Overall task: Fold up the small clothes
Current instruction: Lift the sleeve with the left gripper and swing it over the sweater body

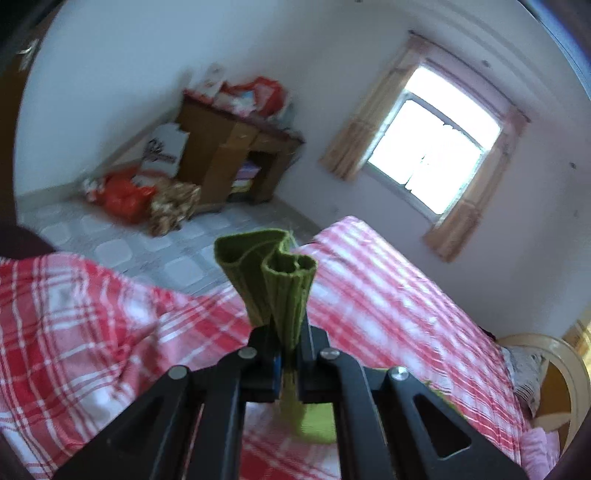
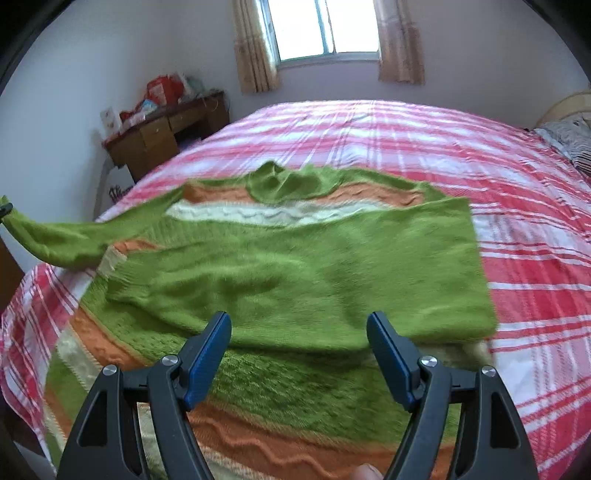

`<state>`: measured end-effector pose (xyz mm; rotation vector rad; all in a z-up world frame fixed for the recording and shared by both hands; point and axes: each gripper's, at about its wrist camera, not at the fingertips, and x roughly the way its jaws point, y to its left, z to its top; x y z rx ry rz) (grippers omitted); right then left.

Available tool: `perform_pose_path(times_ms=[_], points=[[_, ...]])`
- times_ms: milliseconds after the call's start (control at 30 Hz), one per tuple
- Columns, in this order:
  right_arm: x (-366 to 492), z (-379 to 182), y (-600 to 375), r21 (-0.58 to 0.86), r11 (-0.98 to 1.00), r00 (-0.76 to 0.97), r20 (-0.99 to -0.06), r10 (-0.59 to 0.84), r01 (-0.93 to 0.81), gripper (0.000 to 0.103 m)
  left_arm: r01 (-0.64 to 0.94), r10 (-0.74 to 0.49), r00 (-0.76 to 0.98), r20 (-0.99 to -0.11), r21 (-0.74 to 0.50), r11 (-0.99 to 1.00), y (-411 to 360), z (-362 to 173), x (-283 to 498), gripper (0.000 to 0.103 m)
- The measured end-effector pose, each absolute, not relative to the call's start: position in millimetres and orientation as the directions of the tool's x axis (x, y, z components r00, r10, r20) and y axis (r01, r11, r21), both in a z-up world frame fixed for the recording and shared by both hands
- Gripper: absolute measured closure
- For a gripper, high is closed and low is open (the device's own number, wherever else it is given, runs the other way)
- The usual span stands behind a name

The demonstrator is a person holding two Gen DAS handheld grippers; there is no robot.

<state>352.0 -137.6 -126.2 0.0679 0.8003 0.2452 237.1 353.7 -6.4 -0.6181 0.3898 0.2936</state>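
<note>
Pink-and-white plaid bedspread carries green knit sweater with orange and cream stripes, centred. Left gripper clamps ribbed green sleeve cuff, lifted at 9 o'clock. Right gripper hovers wide open, empty. Risk: cuff slipping, sleeve dragging the body askew.

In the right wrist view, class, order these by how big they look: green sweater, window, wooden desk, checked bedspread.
1. Checked bedspread
2. Green sweater
3. Window and wooden desk: similar in the picture, both far from the camera, so not ranked.
</note>
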Motion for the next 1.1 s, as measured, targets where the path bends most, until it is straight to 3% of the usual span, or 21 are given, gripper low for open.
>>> perform_pose_path(times_ms=[267,600,867,1100], points=[[327.1,-96.9,-162.7,0.152,0.973,0.721,-0.653,0.229,-0.172,0.026,-0.232,0.036,0.931,-0.364,-0.510,0.828,295.6,38.6,261.7,0.098],[297.2,-105.8,-181.7,0.158,0.973,0.715,-0.660,0.231,-0.168,0.026,-0.084,-0.086,0.942,-0.324,-0.476,0.876,209.9,76.4,305.2,0.098],[279.1,-112.1,-196.1,0.178,0.972,0.718,-0.656,0.234,-0.154,0.026,0.023,-0.180,0.922,-0.342,-0.415,0.909,122.9,65.3,334.6,0.098],[271.8,-127.6,-208.9,0.205,0.971,0.714,-0.662,0.230,-0.122,0.026,0.105,-0.242,0.874,-0.422,-0.321,0.941,25.1,12.1,353.8,0.098]])
